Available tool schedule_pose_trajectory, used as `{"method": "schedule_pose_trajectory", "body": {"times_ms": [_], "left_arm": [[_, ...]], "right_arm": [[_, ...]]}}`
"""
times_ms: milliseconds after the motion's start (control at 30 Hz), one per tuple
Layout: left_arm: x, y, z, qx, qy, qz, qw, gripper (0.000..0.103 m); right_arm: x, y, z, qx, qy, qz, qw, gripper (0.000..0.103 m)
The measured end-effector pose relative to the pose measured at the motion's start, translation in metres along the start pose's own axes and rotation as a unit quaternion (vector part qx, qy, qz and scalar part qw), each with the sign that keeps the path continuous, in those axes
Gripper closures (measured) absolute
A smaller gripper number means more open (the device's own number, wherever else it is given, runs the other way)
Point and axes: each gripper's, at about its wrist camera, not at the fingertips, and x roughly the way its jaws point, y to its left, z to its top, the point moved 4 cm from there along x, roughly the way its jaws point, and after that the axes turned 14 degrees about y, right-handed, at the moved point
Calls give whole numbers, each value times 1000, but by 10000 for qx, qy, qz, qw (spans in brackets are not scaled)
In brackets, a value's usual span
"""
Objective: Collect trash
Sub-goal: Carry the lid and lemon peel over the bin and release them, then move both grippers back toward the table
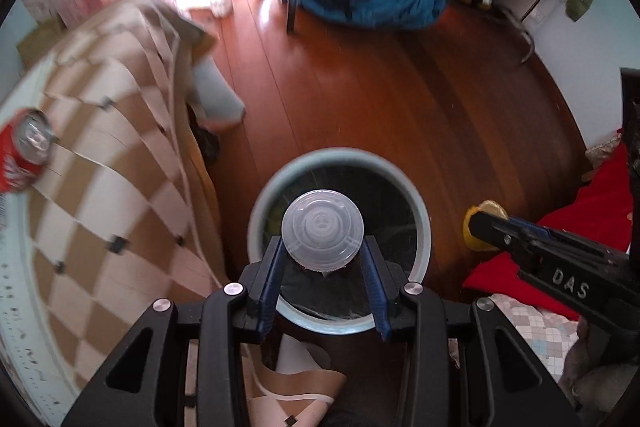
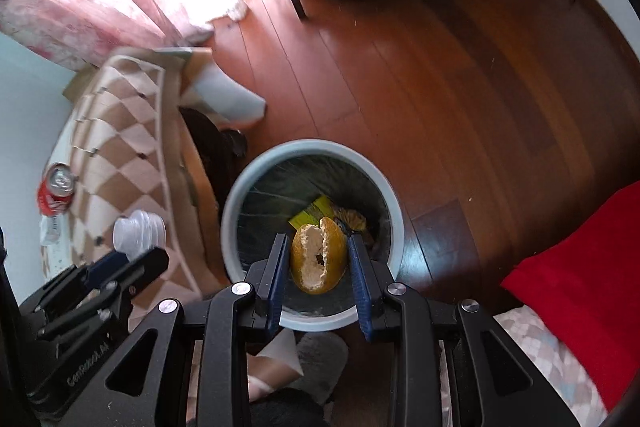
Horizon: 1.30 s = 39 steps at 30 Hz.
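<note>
The round pale-blue trash bin (image 1: 422, 227) is hiding its near rim behind the black gripper frame. The red soda can (image 1: 24, 151), left of the bin, is getting cut off by the picture's edge. The checkered brown-and-cream cloth (image 1: 120, 163) beside it is looking blurry.

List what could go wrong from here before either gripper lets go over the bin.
1. The left gripper holds the clear plastic lid by its edges; in the right wrist view it sits left of the bin, so it may fall outside.
2. The right gripper holds the orange peel over the near rim; it could clip the edge.
3. The red can on the checkered cloth remains uncollected.
</note>
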Motion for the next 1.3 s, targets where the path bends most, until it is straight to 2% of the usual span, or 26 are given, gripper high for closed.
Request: {"method": "schedule_pose_trajectory", "body": {"times_ms": [67, 200, 333, 400, 467, 533, 600, 667, 733, 900, 1300], "left_arm": [[16, 2, 2, -101, 226, -91, 9997, 68], [35, 7, 2, -255, 428, -103, 9987, 68], [43, 6, 2, -262, 545, -7, 9982, 66], [43, 7, 0, -275, 577, -6, 9980, 60], [42, 9, 1, -287, 554, 37, 9980, 45], [40, 10, 2, -302, 521, 74, 9982, 33], [36, 11, 1, -316, 492, 117, 9982, 26], [33, 13, 2, -322, 468, 187, 9982, 12], [29, 14, 2, -310, 426, 274, 9982, 8], [15, 15, -2, -278, 312, 381, 9984, 8], [-31, 15, -15, -258, -53, 473, 9985, 8]], "right_arm": [[17, -5, 10, 15, 146, -1, 9999, 72], [45, -12, 27, 66, 385, 18, 9992, 69], [60, -15, 33, 141, 517, -116, 9985, 52], [63, -16, 31, 175, 543, -183, 9982, 42], [63, -17, 29, 165, 544, -311, 9979, 32], [61, -17, 26, 147, 537, -431, 9975, 24], [56, -18, 22, 141, 512, -560, 9970, 14], [50, -19, 19, 129, 496, -668, 9964, 6], [44, -19, 14, 119, 465, -794, 9957, 0], [22, -18, 2, 82, 352, -1085, 9934, 0], [-40, 0, -26, -83, -36, -1163, 9932, 0]]}}
